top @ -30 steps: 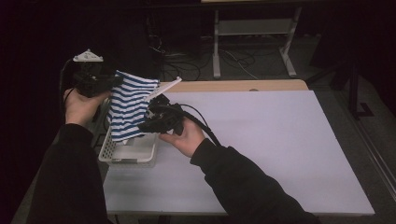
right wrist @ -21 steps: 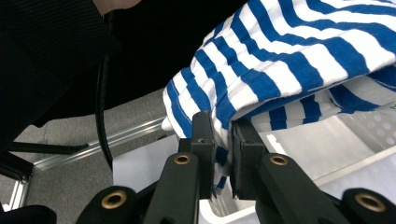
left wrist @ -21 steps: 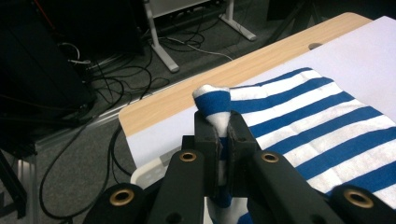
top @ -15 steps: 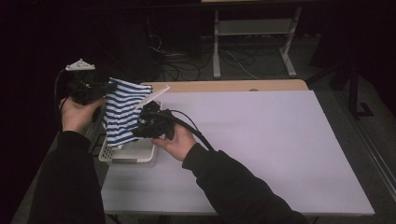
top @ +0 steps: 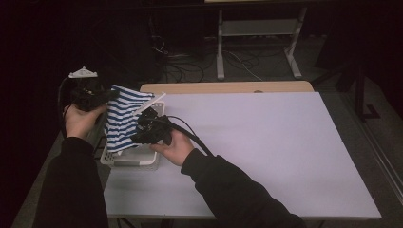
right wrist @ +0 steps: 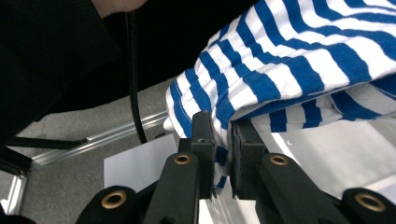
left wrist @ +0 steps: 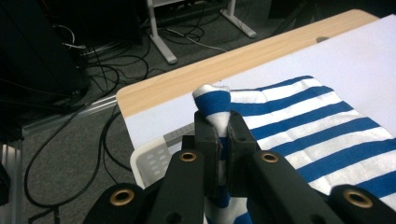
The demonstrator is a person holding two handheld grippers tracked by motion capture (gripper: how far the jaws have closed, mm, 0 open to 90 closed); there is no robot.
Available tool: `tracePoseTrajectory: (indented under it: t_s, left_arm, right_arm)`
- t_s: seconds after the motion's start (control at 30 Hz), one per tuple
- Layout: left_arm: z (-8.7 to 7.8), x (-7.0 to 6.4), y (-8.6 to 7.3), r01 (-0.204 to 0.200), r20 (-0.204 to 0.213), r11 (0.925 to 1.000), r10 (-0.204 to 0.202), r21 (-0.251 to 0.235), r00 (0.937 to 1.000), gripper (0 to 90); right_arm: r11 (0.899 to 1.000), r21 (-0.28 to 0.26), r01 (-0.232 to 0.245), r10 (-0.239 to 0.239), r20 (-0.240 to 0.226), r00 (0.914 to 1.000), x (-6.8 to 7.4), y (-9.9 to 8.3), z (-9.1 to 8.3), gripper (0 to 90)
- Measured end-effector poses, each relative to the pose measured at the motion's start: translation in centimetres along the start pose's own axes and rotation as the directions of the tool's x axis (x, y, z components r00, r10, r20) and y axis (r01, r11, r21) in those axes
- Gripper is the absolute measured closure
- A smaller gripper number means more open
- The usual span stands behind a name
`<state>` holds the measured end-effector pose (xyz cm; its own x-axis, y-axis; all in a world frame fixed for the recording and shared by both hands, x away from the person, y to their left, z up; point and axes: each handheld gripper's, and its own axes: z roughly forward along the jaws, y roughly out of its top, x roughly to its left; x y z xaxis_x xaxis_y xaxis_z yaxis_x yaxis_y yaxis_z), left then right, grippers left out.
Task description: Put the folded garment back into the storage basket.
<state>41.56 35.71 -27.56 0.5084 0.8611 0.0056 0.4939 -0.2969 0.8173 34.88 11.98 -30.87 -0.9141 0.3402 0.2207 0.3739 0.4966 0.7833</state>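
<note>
Striped blue-and-white cloth [top: 122,118] held over a white perforated basket [top: 135,159]
Left gripper [left wrist: 218,126] clamped on one corner; right gripper [right wrist: 219,135] clamped on its edge.

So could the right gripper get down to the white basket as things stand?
Probably not freely. The right gripper is shut on the striped cloth, which the left gripper also pinches, and the cloth hangs over the white basket.

High view overlooks the table [top: 266,142]; gripper views share striped cloth [left wrist: 299,121] close-up.
</note>
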Motion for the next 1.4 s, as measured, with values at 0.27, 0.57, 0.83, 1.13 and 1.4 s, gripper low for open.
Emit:
tracePoseTrajectory:
  t_s: [0.27, 0.57, 0.83, 1.13, 1.4]
  left_arm:
    - [0.6, 0.8, -1.1, 0.036, 0.007, 0.9993, -0.036, 0.001, 0.9993, 84.7]
    - [1.2, 1.7, -2.2, 0.080, 0.012, 0.9968, -0.079, -0.007, 0.9968, 84.8]
    - [2.4, 1.7, -3.1, 0.082, 0.016, 0.9965, -0.082, 0.011, 0.9965, 84.8]
    - [3.5, 1.5, -3.9, 0.090, 0.026, 0.9958, -0.091, 0.017, 0.9956, 84.7]
    - [4.7, 1.4, -4.6, 0.095, 0.029, 0.9948, -0.096, 0.037, 0.9950, 84.6]
  right_arm:
    - [1.000, 0.008, -0.013, 0.013, -0.009, 0.9999, -0.1, -0.4, 1.2, 80.3]
    - [1.000, 0.008, -0.022, 0.022, -0.005, 0.9997, -0.5, -0.7, 2.1, 80.3]
    - [0.999, 0.021, -0.048, 0.048, -0.012, 0.9988, -0.9, -1.6, 3.4, 80.3]
    - [0.997, 0.035, -0.064, 0.064, 0.002, 0.9979, -1.1, -2.4, 4.0, 80.3]
    - [0.995, 0.042, -0.090, 0.090, -0.001, 0.9959, -1.4, -3.1, 4.5, 80.2]
